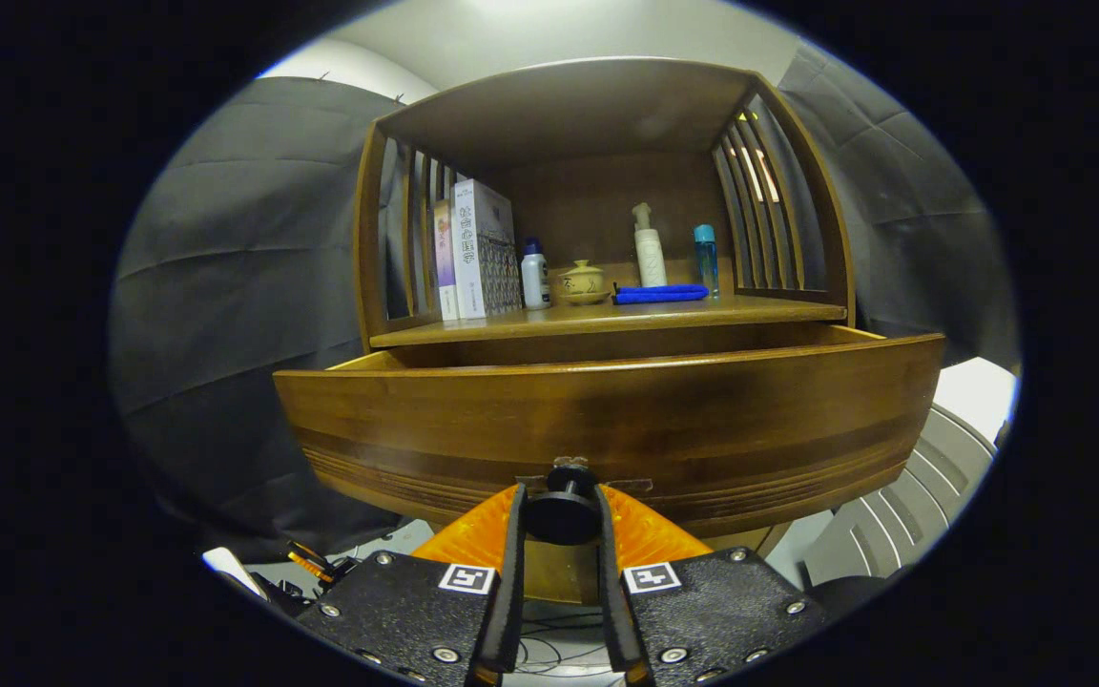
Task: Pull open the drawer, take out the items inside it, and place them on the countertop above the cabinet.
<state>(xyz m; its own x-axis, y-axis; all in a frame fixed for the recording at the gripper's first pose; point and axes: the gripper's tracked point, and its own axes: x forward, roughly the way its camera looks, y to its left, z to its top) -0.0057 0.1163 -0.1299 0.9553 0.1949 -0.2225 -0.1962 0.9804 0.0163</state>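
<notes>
A brown wooden drawer (607, 420) stands pulled out from under the cabinet's countertop (607, 317). Its curved front face is turned toward me. A dark round knob (563, 515) sticks out low in the middle of that front. My gripper (561, 510) is shut on the knob, one finger pressed on each side of it. The drawer's front hides whatever lies inside. A narrow dark gap shows between the drawer's top rim and the countertop.
On the countertop stand books (475, 250), a small white bottle (535, 275), a lidded ceramic pot (582, 283), a folded blue cloth (660, 294), a white pump bottle (649, 248) and a blue bottle (705, 258). Slatted sides and a roof enclose it. A grey slatted surface (912, 506) lies lower right.
</notes>
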